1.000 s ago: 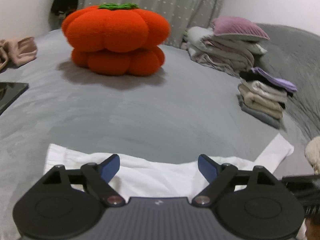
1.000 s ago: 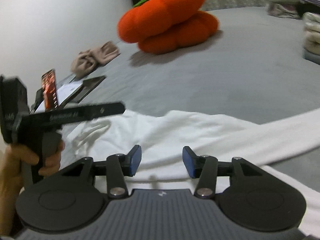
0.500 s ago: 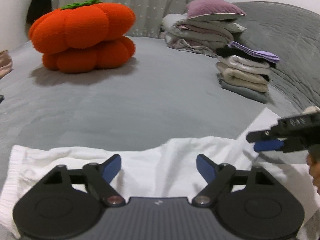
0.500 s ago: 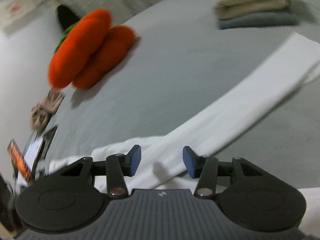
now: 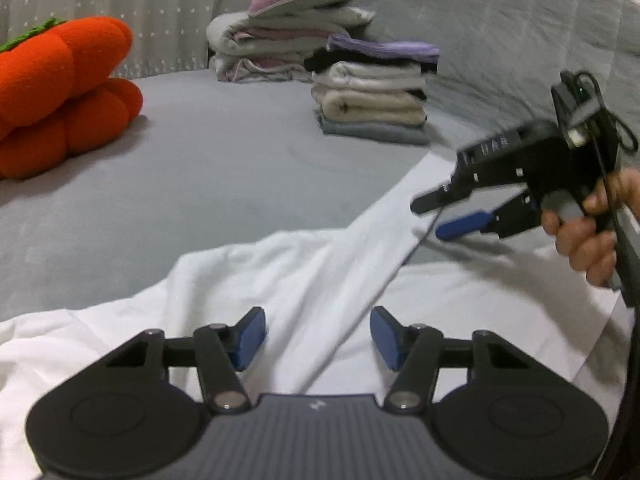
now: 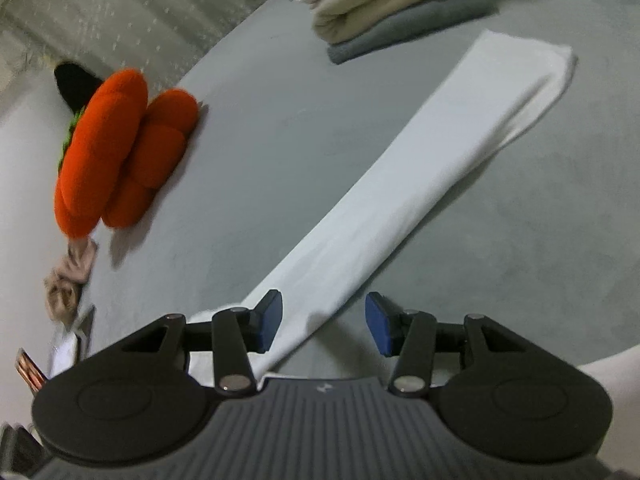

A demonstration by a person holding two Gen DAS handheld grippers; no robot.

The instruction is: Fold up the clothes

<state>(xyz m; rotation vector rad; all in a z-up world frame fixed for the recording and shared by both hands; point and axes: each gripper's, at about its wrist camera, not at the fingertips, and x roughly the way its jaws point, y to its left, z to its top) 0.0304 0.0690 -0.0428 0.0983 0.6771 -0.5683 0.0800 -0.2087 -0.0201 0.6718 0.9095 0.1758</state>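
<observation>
White garment (image 5: 320,280) lies spread on the bed under both hand-held grippers. Left hand-held gripper (image 5: 318,338) is closing, empty; right hand-held gripper (image 6: 323,322) half-open over the sleeve (image 6: 420,184), empty. Likely next: pinch the sleeve and fold inward.

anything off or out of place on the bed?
Nothing damaged or spilled. The white garment lies unfolded, one long sleeve stretched toward the folded stack. A crumpled pink cloth sits loose beside the orange plush, apart from the stacks.

The white sleeve (image 6: 420,184) runs from between the right gripper's (image 6: 323,322) parted jaws toward the folded stack (image 6: 384,4).
</observation>
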